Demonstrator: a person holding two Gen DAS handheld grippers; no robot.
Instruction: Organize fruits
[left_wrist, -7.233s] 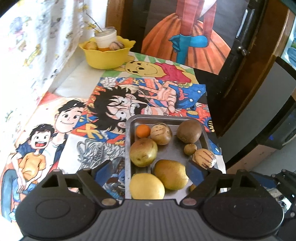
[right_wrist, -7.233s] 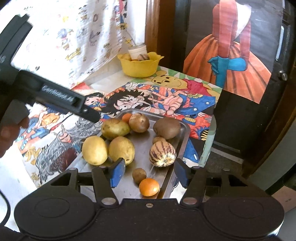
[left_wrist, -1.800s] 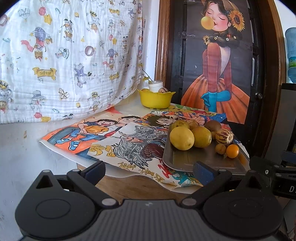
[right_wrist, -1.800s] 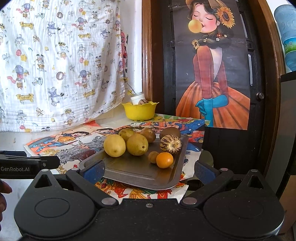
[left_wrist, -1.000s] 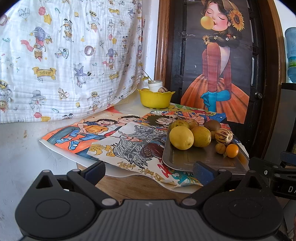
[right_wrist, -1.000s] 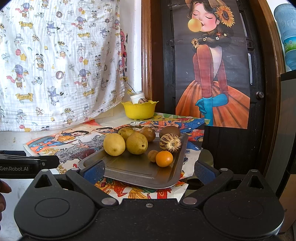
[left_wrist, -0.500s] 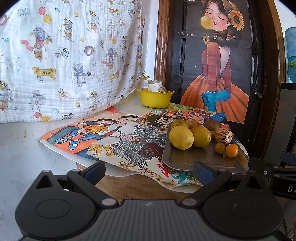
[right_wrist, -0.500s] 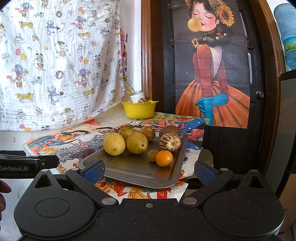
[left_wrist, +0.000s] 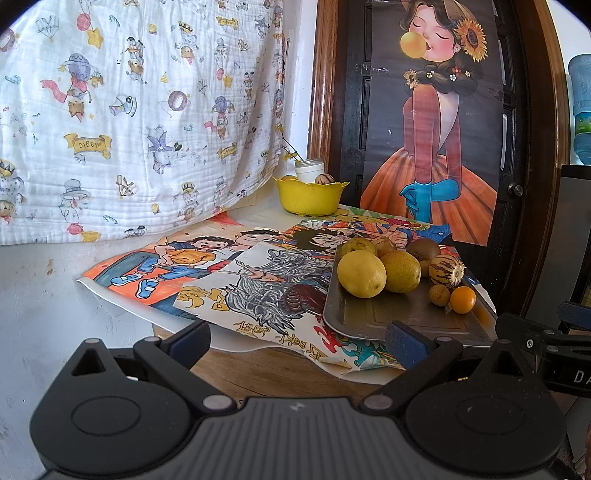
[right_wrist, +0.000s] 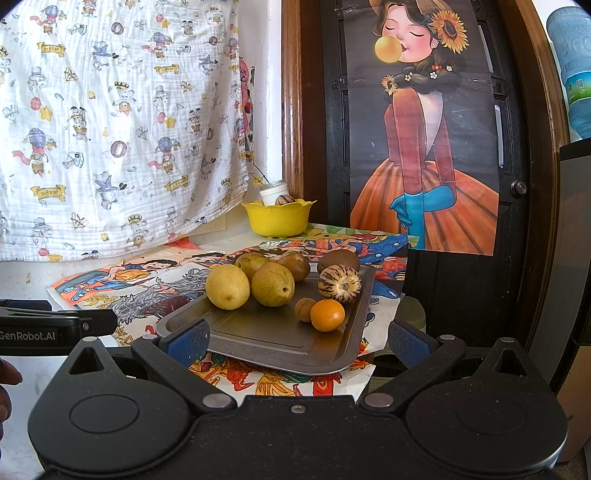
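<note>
While both tools hang short of the tabletop's near edge, each stands with its blue-padded fingers spread wide and nothing between them. Seen from its own camera, the left tool (left_wrist: 297, 341) frames bare wood and the curled front of the cartoon posters (left_wrist: 207, 273), with the grey rectangular metal tray (left_wrist: 369, 321) ahead and off to its right, the tray's near rim just beyond the right pad. Seen from its own camera, the right tool (right_wrist: 297, 341) sits squarely before that tray (right_wrist: 266, 339); the near rim falls between its fingers, the left pad overlapping the near left corner, though contact cannot be judged.

On the tray, the fruits lie past both tools' reach. Nearest the right tool is a small round orange citrus (right_wrist: 327, 315), touching a small brown round fruit (right_wrist: 304, 309) on its left. Behind them sits a cream melon with purple stripes (right_wrist: 339, 283). To the left, a large yellow lemon-like fruit (right_wrist: 227, 286) presses against a greenish-yellow pear-like fruit (right_wrist: 272, 284). Further back lie another green-yellow fruit (right_wrist: 250, 263), a brown oval fruit (right_wrist: 295, 264) and a brown kiwi-like fruit (right_wrist: 338, 260).

Well beyond, at the tabletop's far corner, a yellow scalloped plastic bowl (right_wrist: 277, 221) holds a white jar (right_wrist: 271, 192) and a striped fruit (right_wrist: 284, 199).
</note>
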